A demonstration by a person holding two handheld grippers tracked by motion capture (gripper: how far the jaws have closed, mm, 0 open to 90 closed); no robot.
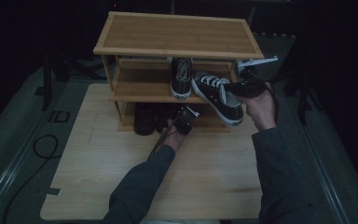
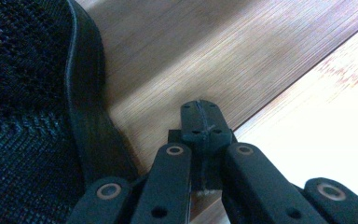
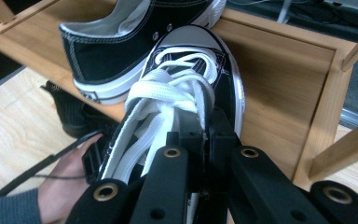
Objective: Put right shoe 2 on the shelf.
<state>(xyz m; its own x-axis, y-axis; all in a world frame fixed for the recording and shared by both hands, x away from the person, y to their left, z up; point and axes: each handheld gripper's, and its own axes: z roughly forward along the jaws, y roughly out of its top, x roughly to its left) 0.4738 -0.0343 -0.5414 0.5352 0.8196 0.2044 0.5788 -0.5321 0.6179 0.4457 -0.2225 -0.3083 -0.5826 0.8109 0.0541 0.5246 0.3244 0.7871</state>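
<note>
A black and white sneaker with white laces hangs tilted at the front of the rack's middle shelf, toe toward the shelf. My right gripper is shut on its upper edge beside the laces. Its mate stands on the same shelf just to the left. My left gripper is shut with nothing between its jaws, low at the bottom shelf. It sits right beside a black mesh shoe.
The wooden three-level shoe rack stands at the far side of a light wooden table. Dark shoes sit on its bottom level. The rack's right post is close to the held sneaker. A cable lies on the floor at the left.
</note>
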